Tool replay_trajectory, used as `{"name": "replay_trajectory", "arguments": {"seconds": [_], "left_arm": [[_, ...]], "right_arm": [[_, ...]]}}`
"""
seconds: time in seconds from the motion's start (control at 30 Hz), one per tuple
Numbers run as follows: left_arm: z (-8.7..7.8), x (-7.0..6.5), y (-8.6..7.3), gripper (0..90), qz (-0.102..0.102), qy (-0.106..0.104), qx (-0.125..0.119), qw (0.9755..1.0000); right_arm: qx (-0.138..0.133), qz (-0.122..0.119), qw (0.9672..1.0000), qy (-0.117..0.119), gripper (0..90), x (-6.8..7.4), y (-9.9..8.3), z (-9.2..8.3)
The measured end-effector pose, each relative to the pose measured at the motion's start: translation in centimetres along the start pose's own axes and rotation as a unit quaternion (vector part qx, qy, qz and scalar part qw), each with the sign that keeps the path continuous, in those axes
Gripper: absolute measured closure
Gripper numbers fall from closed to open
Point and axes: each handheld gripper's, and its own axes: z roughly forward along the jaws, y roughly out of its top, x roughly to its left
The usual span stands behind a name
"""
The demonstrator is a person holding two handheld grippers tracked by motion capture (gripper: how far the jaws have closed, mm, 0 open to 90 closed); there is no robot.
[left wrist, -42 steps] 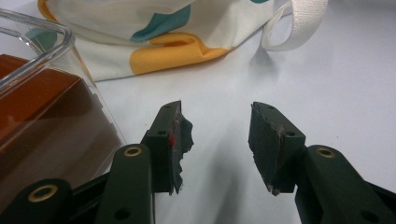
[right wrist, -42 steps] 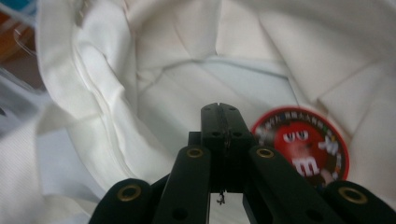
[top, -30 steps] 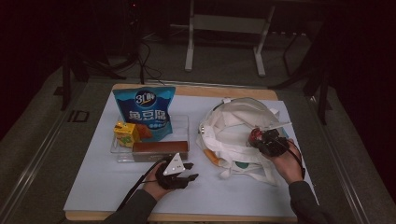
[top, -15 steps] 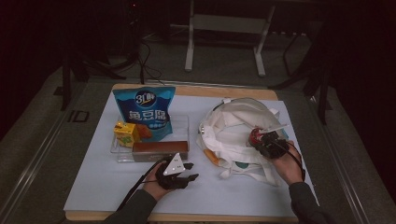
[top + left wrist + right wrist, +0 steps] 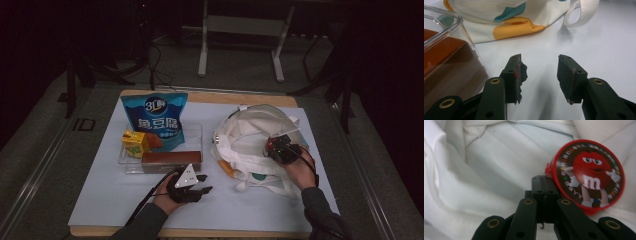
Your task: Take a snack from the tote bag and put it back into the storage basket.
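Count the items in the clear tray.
3: a blue snack bag standing at the back, a yellow drink carton at the clear tray's left, a brown box along the front. Others may be hidden behind.

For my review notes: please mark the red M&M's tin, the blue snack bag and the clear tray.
red M&M's tin (image 5: pixel 590 174): right gripper view, on the printed lid face.
blue snack bag (image 5: pixel 155 120): high view, on the bag's front panel.
clear tray (image 5: pixel 447 23): left gripper view, on its transparent rim corner.

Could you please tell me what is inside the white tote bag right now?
Inside the white tote bag lies a round red candy tin beside the shut right gripper; folds hide anything deeper.
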Motion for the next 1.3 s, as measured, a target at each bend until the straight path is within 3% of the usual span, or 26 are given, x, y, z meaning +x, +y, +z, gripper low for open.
{"name": "replay_trajectory", "arguments": {"seconds": [0.23, 0.33, 0.47, 0.6, 0.7, 0.8, 1.03, 1.3], "left_arm": [[0.0, 0.0, 0.0, 54.9, 0.001, -0.001, 0.000, 1.0000], [0.0, 0.0, 0.0, 54.9, 0.001, -0.002, 0.001, 1.0000], [0.0, 0.0, 0.0, 54.9, 0.001, -0.002, 0.001, 1.0000], [0.0, 0.0, 0.0, 54.9, 0.002, -0.002, 0.002, 1.0000], [0.0, 0.0, 0.0, 54.9, 0.002, -0.001, 0.003, 1.0000], [0.1, 0.0, 0.0, 54.9, 0.002, -0.001, 0.003, 1.0000], [0.1, 0.0, 0.0, 54.9, 0.003, -0.001, 0.004, 1.0000], [0.1, 0.0, 0.0, 54.0, 0.002, -0.001, 0.005, 1.0000]], "right_arm": [[0.007, 0.004, 1.0000, -0.004, 90.0, 0.1, 1.3, 1.0], [0.007, 0.021, 0.9998, 0.003, 90.0, -0.3, 2.1, 1.2], [-0.015, 0.029, 0.9993, 0.017, 88.7, -0.4, 2.7, 0.2], [-0.043, 0.036, 0.9982, 0.021, 72.9, -1.2, 3.0, -1.5], [-0.049, 0.043, 0.9974, 0.030, 62.7, -2.0, 3.0, -2.3], [-0.051, 0.051, 0.9972, 0.021, 55.5, -2.7, 2.7, -2.8], [-0.041, 0.062, 0.9972, 0.001, 38.7, -3.7, 1.9, -2.3], [-0.032, 0.066, 0.9971, -0.020, 23.4, -3.9, 1.5, -1.2]]}}
